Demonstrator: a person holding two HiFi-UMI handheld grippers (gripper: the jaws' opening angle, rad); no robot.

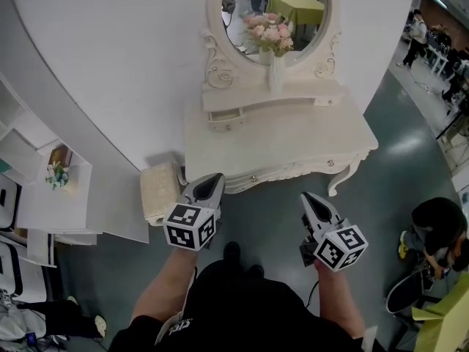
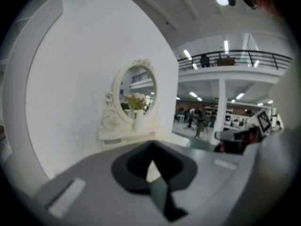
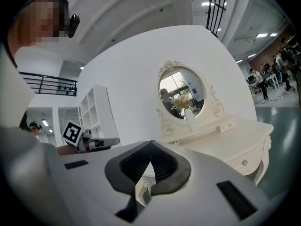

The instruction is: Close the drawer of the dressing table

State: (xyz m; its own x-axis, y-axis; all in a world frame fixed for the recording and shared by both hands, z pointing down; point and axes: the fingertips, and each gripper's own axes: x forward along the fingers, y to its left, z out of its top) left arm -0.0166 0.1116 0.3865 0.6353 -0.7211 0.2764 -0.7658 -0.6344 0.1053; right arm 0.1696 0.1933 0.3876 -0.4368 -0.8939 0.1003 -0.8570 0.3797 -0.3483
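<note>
Dressing table (image 1: 308, 139): vase (image 1: 275, 75) holds flowers (image 1: 270, 29), small drawer (image 1: 226, 114) seemingly ajar; left claw (image 1: 211, 179), right claw (image 1: 308, 198) closed, empty

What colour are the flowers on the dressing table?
The flowers are pink and white; head view shows best.
</note>
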